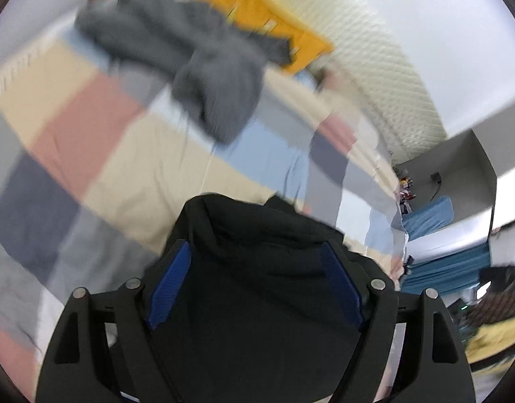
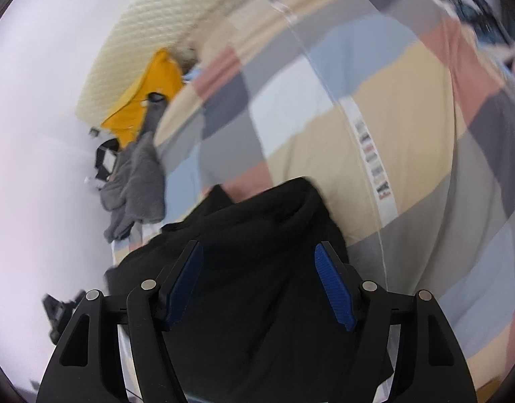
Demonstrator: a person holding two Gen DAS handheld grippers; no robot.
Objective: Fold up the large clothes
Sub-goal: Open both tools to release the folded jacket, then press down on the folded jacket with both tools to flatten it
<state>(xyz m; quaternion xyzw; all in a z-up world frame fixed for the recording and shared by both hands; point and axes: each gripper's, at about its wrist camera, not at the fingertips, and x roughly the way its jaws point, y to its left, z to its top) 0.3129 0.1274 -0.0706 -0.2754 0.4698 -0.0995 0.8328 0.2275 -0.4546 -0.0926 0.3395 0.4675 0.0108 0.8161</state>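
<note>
A black garment point(image 1: 257, 262) lies bunched on the patchwork bedspread point(image 1: 130, 154), filling the space between my left gripper's point(image 1: 254, 252) blue pads point(image 1: 170, 285). The jaws stand wide apart with cloth between them, not pinched. In the right wrist view the same black garment point(image 2: 257, 235) lies between my right gripper's point(image 2: 259, 252) blue pads point(image 2: 334, 288), also spread wide. A grey garment point(image 1: 177, 57) lies crumpled farther up the bed, and shows in the right wrist view point(image 2: 136, 181) at the left edge. Both views are motion-blurred.
A yellow garment point(image 1: 267, 23) lies by the cream quilted headboard point(image 1: 375, 50); it also shows in the right wrist view point(image 2: 146, 97). White wall surrounds the bed. A blue-covered object point(image 1: 428, 215) and clutter sit at the right beyond the bed edge.
</note>
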